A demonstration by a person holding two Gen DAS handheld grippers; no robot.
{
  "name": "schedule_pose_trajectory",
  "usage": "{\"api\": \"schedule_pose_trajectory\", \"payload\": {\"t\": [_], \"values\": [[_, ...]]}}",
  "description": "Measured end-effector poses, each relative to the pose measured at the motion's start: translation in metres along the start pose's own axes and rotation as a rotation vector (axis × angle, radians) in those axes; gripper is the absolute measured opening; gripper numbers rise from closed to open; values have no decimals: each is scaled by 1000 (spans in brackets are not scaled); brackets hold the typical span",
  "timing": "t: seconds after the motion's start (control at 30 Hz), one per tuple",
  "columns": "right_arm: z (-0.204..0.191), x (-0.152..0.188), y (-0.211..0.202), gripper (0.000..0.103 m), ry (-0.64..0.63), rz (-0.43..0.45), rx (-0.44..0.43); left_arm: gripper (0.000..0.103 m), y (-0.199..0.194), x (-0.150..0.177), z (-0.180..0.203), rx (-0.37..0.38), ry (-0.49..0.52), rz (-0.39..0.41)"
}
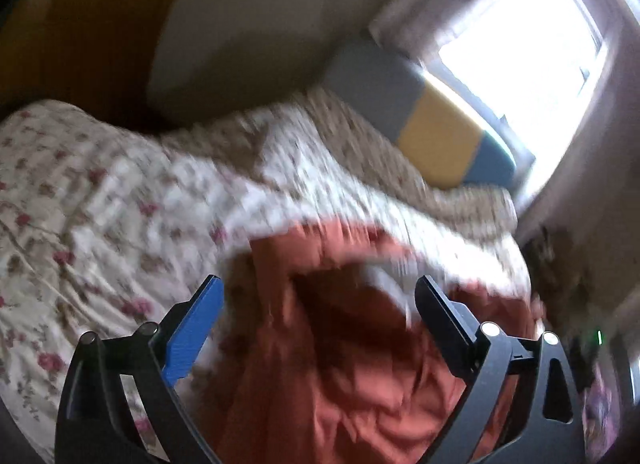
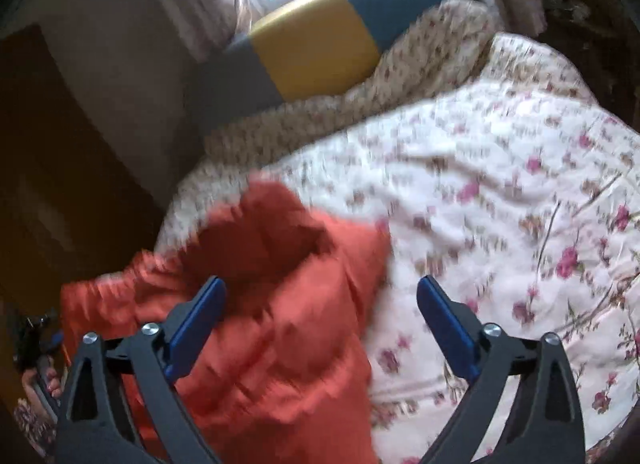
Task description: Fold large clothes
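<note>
bed: floral bedspread (image 1: 80,200) fills most of both views, white with pink roses, kinda wrinkly. a second, finer-print floral cover (image 2: 420,48) is bunched along the far edge
headboard: padded panel (image 2: 320,40) in grey, yellow and blue blocks, right under a bright window (image 1: 520,36)
garment: big orange-red garment (image 1: 360,364) lies crumpled on the bedspread near the front edge of the bed, blurry in both shots, with a dark hollow fold in the middle
left gripper: left gripper (image 1: 320,292) hangs over the garment, jaws spread wide, nothing pinched between them
right gripper: right gripper (image 2: 322,292) also wide apart, left finger over the orange cloth, right finger over the bedspread, not clamping anything
hand: a hand (image 2: 40,380) at the left edge of the right wrist view
</note>
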State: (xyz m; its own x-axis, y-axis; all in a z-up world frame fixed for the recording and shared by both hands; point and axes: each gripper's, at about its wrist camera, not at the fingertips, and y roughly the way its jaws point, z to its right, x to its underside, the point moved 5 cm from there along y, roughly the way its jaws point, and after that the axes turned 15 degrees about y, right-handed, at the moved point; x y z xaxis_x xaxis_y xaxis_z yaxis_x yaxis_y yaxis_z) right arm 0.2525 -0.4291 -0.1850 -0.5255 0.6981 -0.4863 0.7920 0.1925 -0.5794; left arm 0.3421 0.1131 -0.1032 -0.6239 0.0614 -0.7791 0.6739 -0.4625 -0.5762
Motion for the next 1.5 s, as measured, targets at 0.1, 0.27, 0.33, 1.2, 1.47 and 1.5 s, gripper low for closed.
{"api": "schedule_pose_trajectory", "payload": {"t": [0.1, 0.27, 0.33, 1.2, 1.47, 1.5], "values": [[10, 11, 22, 97, 53, -115, -9, 96, 31, 28, 8, 38, 21, -142], [19, 13, 46, 96, 129, -221, -94, 96, 63, 48, 6, 83, -1, -218], [16, 14, 51, 90, 107, -237, -107, 96, 71, 49, 4, 100, -23, -222], [41, 115, -116, 36, 46, -318, -181, 28, -83, 159, 80, 241, 43, -211], [46, 107, -166, 78, 14, -40, 12, 58, -130, 183, 69, 54, -13, -89], [36, 104, -178, 79, -19, 13, 42, 58, -140, 180, 65, 15, -23, -56]]}}
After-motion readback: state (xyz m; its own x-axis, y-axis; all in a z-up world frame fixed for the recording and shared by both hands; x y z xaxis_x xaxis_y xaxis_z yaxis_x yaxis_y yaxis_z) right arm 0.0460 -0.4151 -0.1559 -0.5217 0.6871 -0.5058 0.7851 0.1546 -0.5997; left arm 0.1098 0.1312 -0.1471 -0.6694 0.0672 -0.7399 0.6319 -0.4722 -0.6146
